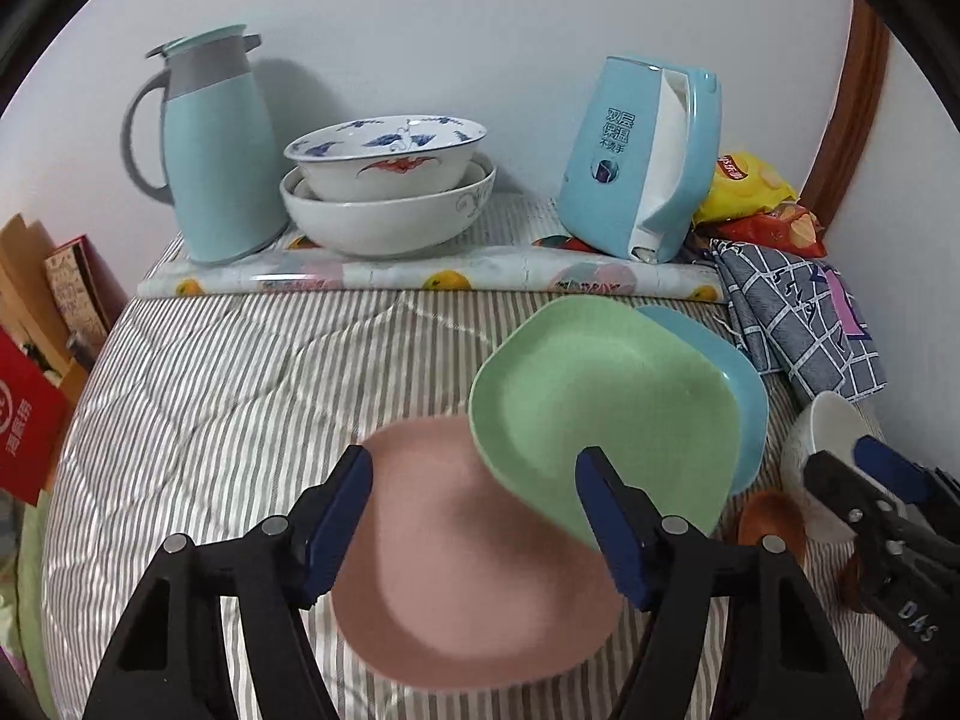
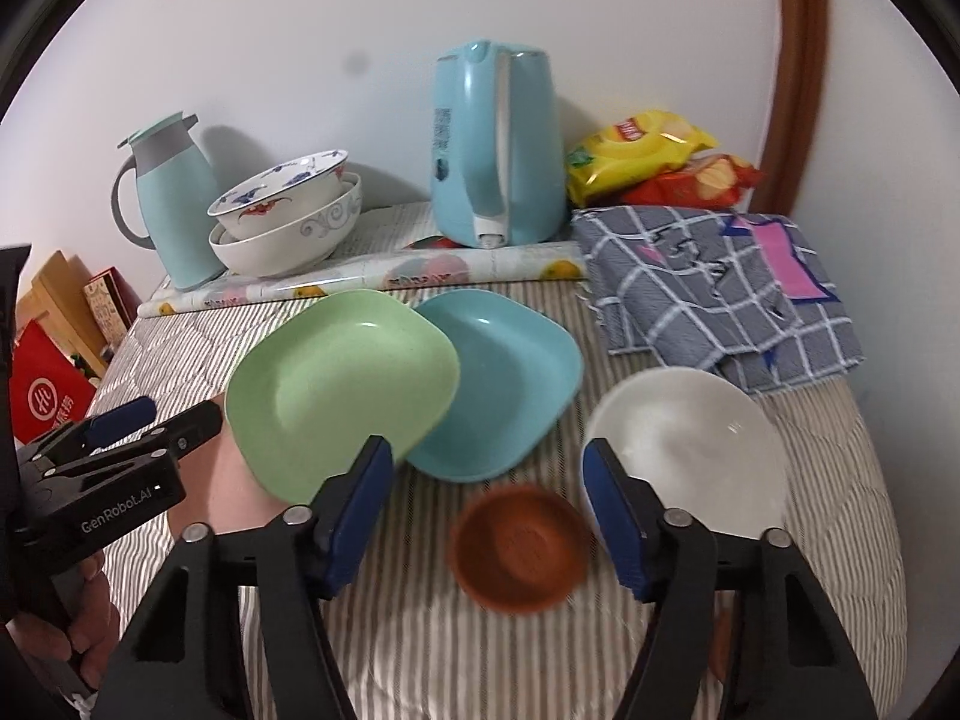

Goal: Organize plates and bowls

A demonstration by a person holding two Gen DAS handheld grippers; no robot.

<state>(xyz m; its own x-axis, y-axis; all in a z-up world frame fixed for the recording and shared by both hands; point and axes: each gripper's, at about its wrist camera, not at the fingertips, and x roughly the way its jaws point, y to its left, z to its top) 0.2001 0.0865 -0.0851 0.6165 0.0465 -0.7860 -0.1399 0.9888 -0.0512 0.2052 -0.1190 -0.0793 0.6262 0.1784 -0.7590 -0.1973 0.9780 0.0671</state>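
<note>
On the bed, both claws are hanging wide, holding nothing.
Left claw (image 1: 474, 516) is facing the pink plate (image 1: 468, 570); stacking likely needs a rim grip.

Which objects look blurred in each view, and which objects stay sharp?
Left wrist view: the pink plate and green plate look smeared, while the stacked bowls are sharp. Right wrist view: the brown dish is soft-edged, while the blue kettle is crisp. Both views bend straight lines near the edges.
</note>
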